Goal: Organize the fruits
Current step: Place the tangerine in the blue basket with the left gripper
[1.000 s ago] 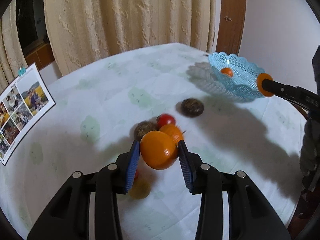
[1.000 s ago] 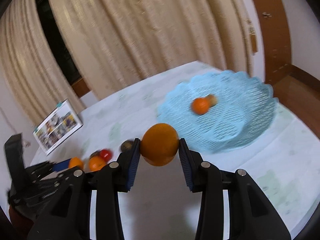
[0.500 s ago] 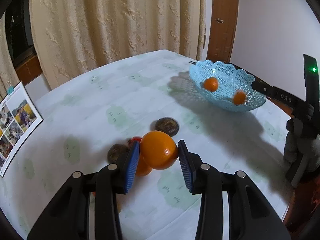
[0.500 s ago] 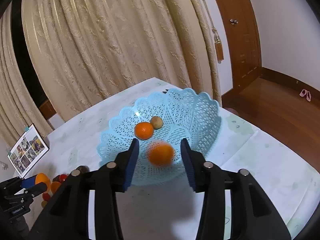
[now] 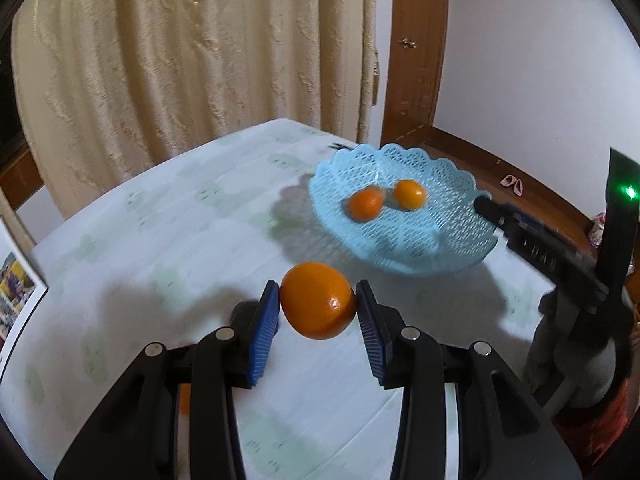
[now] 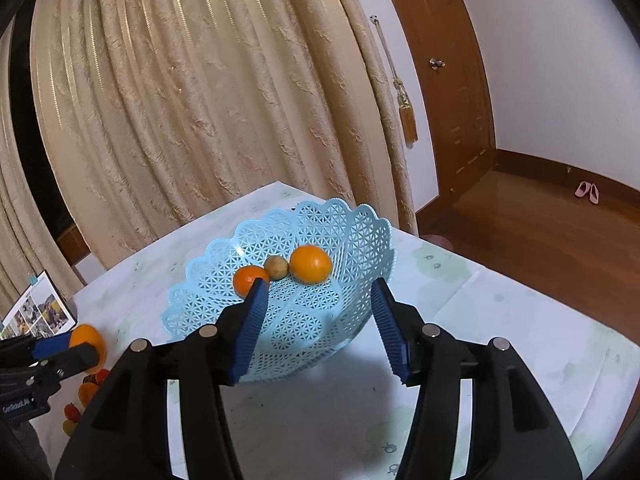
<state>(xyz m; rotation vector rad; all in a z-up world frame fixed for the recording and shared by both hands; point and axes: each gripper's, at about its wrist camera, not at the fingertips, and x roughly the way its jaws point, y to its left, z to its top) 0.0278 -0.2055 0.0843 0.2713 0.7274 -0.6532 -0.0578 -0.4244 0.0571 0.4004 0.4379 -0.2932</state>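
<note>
Heavy cream curtains (image 6: 200, 100) hang behind the desk (image 5: 180, 216), which wears a pale cloth with faint green prints. A brown wooden door (image 6: 452, 80) stands beside white walls (image 6: 560, 60). On the glossy wooden floor (image 6: 540, 232) lie pink slippers (image 6: 587, 191). A tassel (image 6: 408, 120) dangles at the curtain's edge.

The photo sheet (image 5: 16, 300) is cut off at nine o'clock; small fruits (image 6: 86, 396) hide behind the left tongs (image 6: 86, 346); basket oranges (image 5: 366, 203) look blurred.
</note>
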